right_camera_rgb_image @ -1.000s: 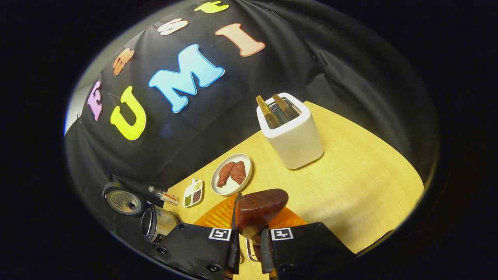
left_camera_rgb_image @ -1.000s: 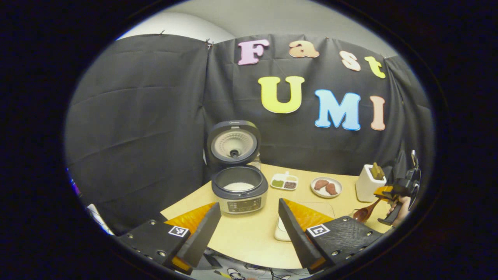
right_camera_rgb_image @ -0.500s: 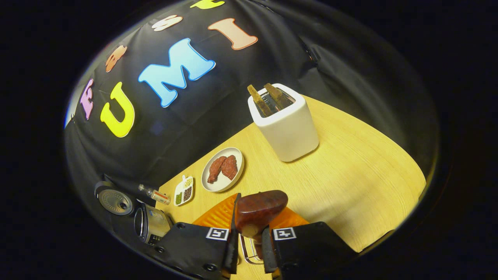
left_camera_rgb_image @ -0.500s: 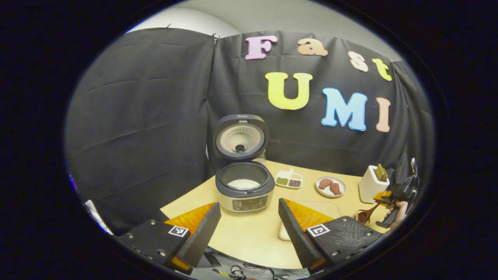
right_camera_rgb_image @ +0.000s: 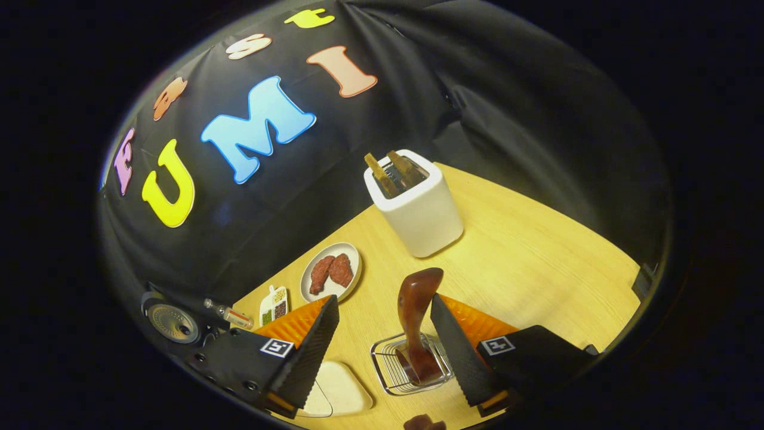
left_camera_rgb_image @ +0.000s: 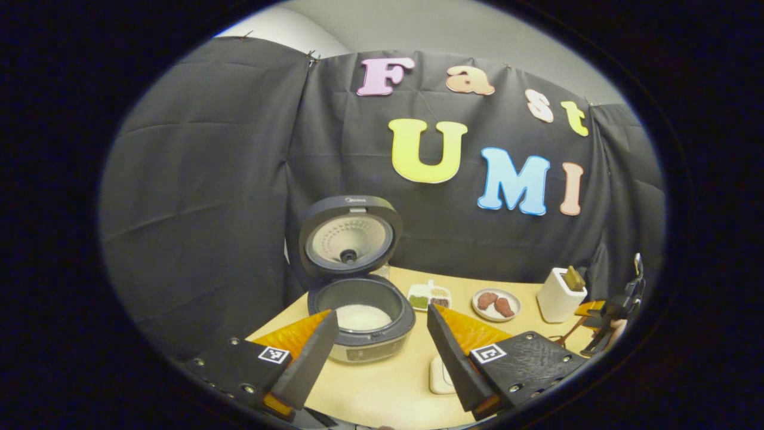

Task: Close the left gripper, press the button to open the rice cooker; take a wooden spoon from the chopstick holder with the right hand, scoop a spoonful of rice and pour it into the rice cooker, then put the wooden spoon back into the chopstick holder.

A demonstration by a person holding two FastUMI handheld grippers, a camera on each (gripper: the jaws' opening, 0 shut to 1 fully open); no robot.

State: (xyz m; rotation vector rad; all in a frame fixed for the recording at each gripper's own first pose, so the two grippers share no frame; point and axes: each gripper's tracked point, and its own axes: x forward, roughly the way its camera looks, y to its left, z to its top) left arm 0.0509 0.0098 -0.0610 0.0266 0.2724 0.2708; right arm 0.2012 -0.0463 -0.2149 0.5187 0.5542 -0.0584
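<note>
The counter [right_camera_rgb_image: 537, 263] is pale wood with a fine straight grain and a soft satin sheen, and the wooden spoon [right_camera_rgb_image: 415, 304] is dark reddish wood polished to a gloss, standing in a chopstick holder [right_camera_rgb_image: 391, 373] of thin shiny metal wire. The rice cooker [left_camera_rgb_image: 361, 334] has a matt dark plastic shell with a brushed-metal front band, and its raised lid [left_camera_rgb_image: 349, 236] shows a dull metal inner plate. A smooth, matt white container [right_camera_rgb_image: 418, 209] and a glossy ceramic plate [right_camera_rgb_image: 316, 286] stand before matt, creased black cloth [left_camera_rgb_image: 209, 179].

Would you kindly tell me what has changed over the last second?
The right gripper has opened and let go of the wooden spoon, which now stands in the wire holder between its spread fingers. The left gripper stayed open; the rice cooker is still open, with rice inside.
</note>
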